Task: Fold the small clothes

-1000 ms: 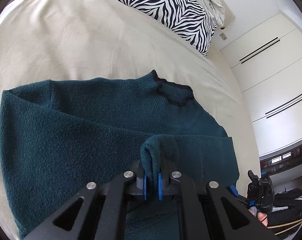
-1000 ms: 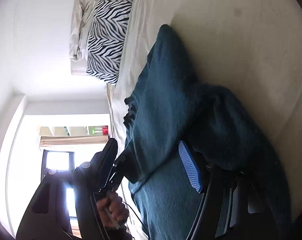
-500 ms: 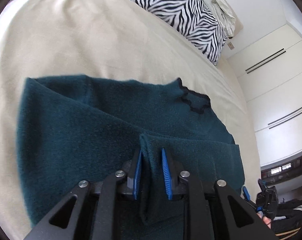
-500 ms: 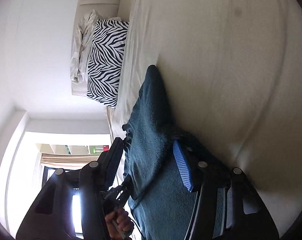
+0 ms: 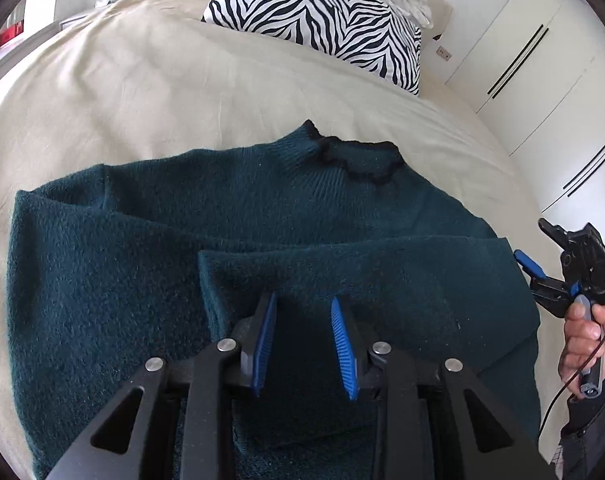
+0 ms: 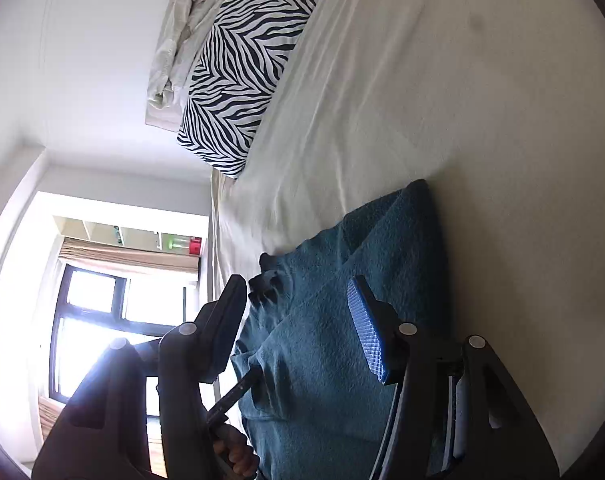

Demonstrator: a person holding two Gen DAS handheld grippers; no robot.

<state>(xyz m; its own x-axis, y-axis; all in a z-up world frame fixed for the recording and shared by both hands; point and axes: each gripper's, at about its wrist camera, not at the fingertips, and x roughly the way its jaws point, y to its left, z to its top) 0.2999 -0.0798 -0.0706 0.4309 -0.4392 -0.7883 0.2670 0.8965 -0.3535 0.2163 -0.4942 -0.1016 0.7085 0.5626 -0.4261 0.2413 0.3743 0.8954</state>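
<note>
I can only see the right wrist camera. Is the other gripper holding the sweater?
Observer: No. The left gripper is open, with nothing between its fingers; it hovers over the sweater.
Operator: Is a sleeve folded in yet?
Observer: Yes. One sleeve lies across the front, and its end is just ahead of the left fingers.
Operator: What's beside the bed that I can't see?
Observer: White wardrobe doors, past the zebra pillow.

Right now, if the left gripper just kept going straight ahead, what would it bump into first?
Most likely the sweater: the open left gripper points low across its folded sleeve, which fills the view ahead. Depth is hard to judge.
</note>
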